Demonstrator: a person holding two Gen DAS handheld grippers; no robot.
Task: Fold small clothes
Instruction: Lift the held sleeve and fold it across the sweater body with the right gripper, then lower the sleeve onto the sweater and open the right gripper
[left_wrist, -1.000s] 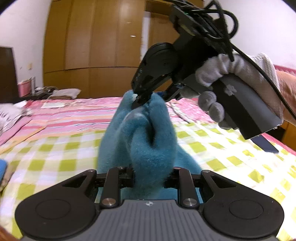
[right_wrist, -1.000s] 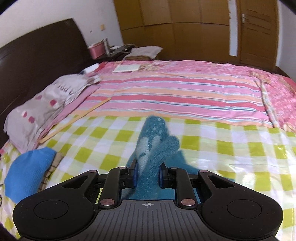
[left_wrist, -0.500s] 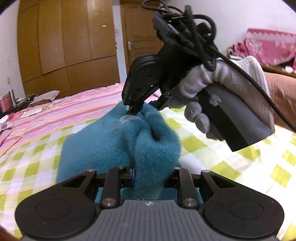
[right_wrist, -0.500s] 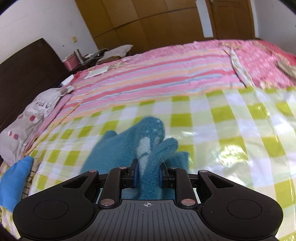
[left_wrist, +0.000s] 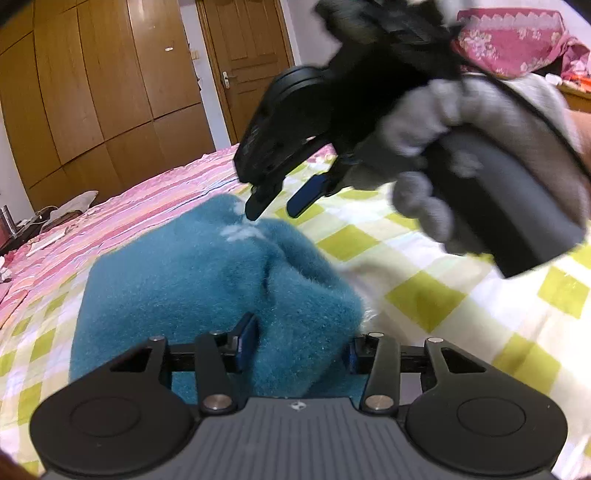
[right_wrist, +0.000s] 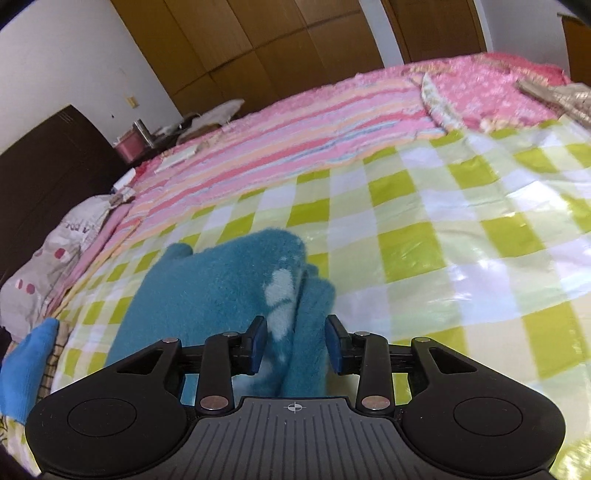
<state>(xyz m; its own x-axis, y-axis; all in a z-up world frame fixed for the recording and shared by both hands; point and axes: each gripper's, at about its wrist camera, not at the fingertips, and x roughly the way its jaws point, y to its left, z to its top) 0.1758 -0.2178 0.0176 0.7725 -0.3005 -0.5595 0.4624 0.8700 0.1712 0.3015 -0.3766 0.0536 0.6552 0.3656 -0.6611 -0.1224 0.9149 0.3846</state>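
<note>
fuzzy teal garment (left_wrist: 192, 280), softly bunched
</note>
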